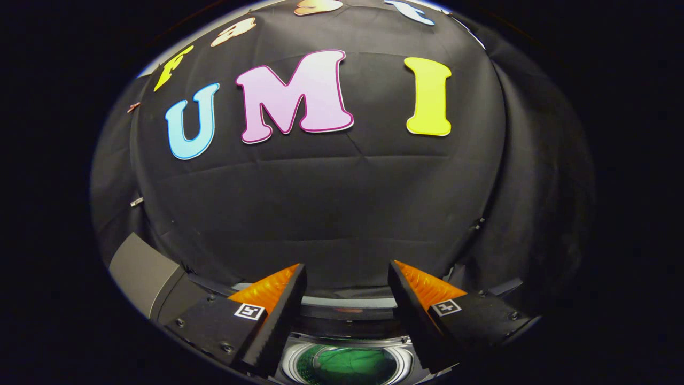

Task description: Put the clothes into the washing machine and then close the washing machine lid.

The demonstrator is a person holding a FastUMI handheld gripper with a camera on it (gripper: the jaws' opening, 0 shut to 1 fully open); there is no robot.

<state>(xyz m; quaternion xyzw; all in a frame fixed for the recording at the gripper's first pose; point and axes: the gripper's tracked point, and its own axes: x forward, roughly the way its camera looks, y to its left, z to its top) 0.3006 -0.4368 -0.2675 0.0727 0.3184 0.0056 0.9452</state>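
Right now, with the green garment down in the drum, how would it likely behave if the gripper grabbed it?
The green garment looks crumpled inside the drum, so it is probably floppy and would drape rather than hold shape. It seems light cloth, unlikely to roll. The hand-held gripper hangs open above it, holding nothing.

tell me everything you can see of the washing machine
The washing machine sits low, below and between the open gripper fingers, against the black cloth wall. A pale grey top edge runs across, with a dark band beneath it. Lower down is a round, shiny, ringed drum opening with something green inside. A grey panel stands to the left. Nothing touches the machine.
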